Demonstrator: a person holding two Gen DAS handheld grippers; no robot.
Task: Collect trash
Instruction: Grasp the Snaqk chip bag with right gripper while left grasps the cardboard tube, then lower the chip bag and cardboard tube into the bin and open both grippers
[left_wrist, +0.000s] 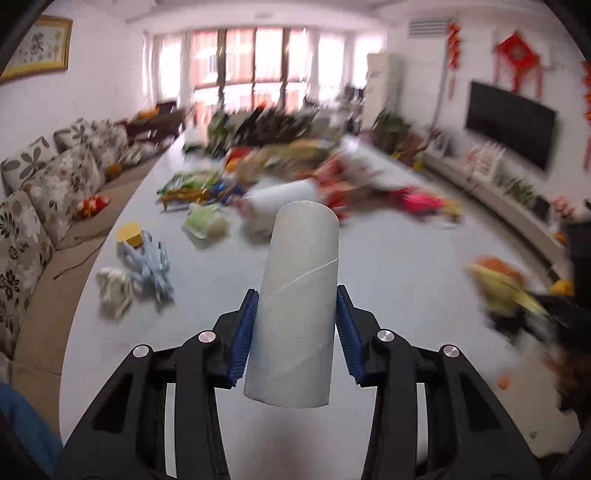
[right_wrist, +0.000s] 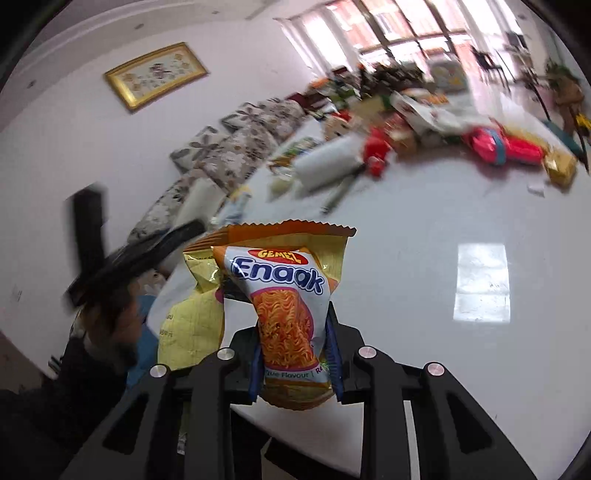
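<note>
cardboard tube (left_wrist: 295, 306) between left gripper (left_wrist: 295, 314) pads

Grey tube (left_wrist: 295, 295); orange noodle packet (right_wrist: 288, 317); floral cushions (left_wrist: 55, 177).

matt cardboard tube (left_wrist: 295, 306); glossy plastic noodle packet (right_wrist: 291, 314) (crinkled); shiny table (right_wrist: 443, 229)

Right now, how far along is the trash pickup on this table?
No finished part is visible; no bin or bag shows. In hand: the left gripper holds a cardboard tube, with the blue pads against its sides, and the right gripper is clamped on an Enaak noodle packet. Left to do: a blurred heap of wrappers still covers the far end of the white table.
</note>
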